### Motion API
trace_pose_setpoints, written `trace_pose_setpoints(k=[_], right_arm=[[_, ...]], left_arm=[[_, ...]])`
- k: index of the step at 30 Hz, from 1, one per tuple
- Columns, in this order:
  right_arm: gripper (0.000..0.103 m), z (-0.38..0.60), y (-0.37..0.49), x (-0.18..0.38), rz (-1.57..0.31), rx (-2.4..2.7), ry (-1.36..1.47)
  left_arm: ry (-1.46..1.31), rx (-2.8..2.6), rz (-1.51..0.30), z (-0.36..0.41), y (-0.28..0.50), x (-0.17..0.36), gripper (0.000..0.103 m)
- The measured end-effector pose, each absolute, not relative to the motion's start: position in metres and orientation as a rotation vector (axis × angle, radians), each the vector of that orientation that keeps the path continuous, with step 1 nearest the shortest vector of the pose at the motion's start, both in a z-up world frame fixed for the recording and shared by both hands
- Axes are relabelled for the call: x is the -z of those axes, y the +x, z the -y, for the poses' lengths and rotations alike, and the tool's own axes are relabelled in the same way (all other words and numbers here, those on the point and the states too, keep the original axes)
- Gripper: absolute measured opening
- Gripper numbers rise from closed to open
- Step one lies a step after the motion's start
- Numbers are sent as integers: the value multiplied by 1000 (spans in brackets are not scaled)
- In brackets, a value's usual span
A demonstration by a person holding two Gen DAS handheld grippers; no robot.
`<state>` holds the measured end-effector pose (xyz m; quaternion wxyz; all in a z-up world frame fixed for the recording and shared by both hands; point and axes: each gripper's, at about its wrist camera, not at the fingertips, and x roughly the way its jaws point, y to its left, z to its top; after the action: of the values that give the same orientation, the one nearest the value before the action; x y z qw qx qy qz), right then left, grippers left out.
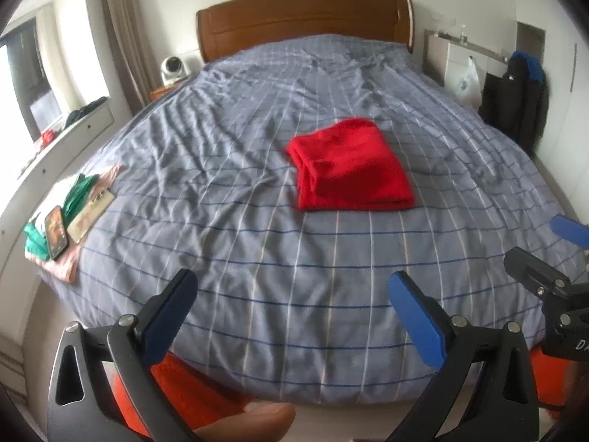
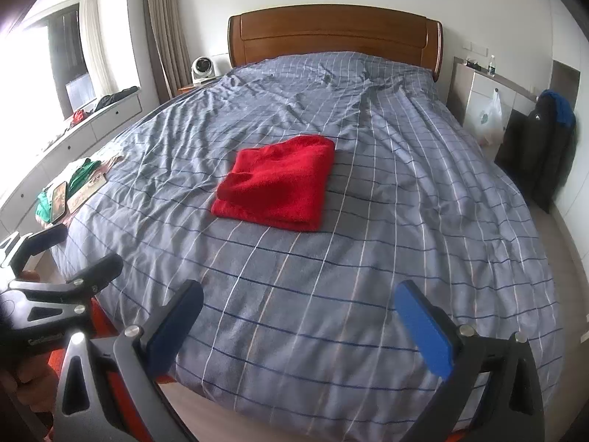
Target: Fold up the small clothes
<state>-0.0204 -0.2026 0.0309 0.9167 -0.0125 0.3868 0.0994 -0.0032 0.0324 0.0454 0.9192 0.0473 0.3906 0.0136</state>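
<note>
Red folded cloth [image 1: 351, 165] lies flat on the bed well ahead of both of your grippers, and neither one touches it. Your left gripper [image 1: 291, 309] hangs over the foot of the bed with its blue-padded fingers [image 1: 418, 326] spread wide apart and nothing between them; your right gripper [image 2: 300, 318] is held the same way, fingers apart and empty, and it shows at the right edge of the left wrist view. Beyond them stretches the grey-blue checked duvet [image 2: 331, 294], wrinkled toward the wooden headboard [image 2: 333, 33]. At the bed's left edge sit a phone [image 1: 56, 232], green garments [image 1: 75, 193] and a pinkish cloth under them. A small white fan [image 2: 201, 70] stands beside the headboard, and a dark jacket [image 2: 545, 140] hangs at the right wall.
</note>
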Motion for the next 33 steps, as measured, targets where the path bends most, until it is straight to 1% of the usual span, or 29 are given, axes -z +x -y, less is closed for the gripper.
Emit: trace_pose_setpoints(k=[5,14,27,33], right_arm=[[102,199,-25,-37,-783,-226,-28],[102,186,-36,-51,-751,-243,-66],[102,180,-33,-45,-775,-237,-86],[102,185,-31,-44,-776,-224,-74]], left_arm=[[98,-17,-814,-30,-7,-50,103],[106,-10,-772,-30,-16,-65,103],[97,-9,-794,-33,-13,-63,103],[93,7,-775,-31,-15,-64,103]])
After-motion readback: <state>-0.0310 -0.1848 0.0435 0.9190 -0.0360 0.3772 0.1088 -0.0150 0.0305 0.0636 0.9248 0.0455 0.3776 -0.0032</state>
